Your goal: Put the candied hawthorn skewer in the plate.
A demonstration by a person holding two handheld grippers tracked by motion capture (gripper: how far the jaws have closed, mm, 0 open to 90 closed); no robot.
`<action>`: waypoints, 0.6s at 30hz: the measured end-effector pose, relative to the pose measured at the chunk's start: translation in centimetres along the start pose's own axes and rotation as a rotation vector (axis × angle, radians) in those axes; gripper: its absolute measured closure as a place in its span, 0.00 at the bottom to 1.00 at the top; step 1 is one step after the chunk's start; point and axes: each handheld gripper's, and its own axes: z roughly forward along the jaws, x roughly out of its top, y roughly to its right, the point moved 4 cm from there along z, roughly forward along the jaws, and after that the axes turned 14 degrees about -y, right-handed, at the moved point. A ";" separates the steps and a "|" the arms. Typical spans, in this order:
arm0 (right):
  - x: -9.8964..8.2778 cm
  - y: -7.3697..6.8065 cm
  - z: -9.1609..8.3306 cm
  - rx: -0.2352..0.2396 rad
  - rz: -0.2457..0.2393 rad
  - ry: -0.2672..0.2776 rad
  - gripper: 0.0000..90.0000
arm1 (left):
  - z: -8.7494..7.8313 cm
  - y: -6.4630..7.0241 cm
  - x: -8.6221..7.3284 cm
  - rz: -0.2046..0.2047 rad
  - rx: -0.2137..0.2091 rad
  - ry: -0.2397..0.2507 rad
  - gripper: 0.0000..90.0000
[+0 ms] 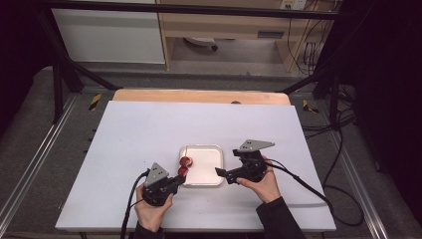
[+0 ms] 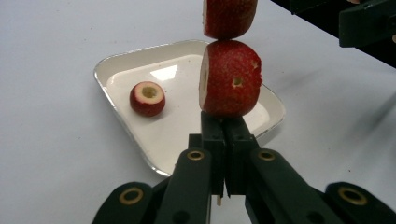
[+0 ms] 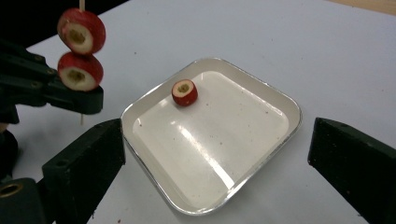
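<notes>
Here skewer (image 3: pixel 81 5) tip above stacked fruit pieces (image 3: pixel 80 71).

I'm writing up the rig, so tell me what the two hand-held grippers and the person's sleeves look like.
Both the left hand-held gripper and the right hand-held gripper are black, with two blocky black jaws on brass-pinned linkages. Each carries a grey three-cornered plate on top and trails a black cable. The sleeves are dark.

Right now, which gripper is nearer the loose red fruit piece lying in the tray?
Left. The left gripper, shut on the skewer, is just beside the fruit piece; the right gripper, open, sits across the tray.
</notes>
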 end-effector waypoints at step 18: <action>2.1 -0.3 1.5 -0.020 -0.012 -0.100 0.06 | -2.2 -2.5 -1.3 -0.005 0.013 0.001 0.99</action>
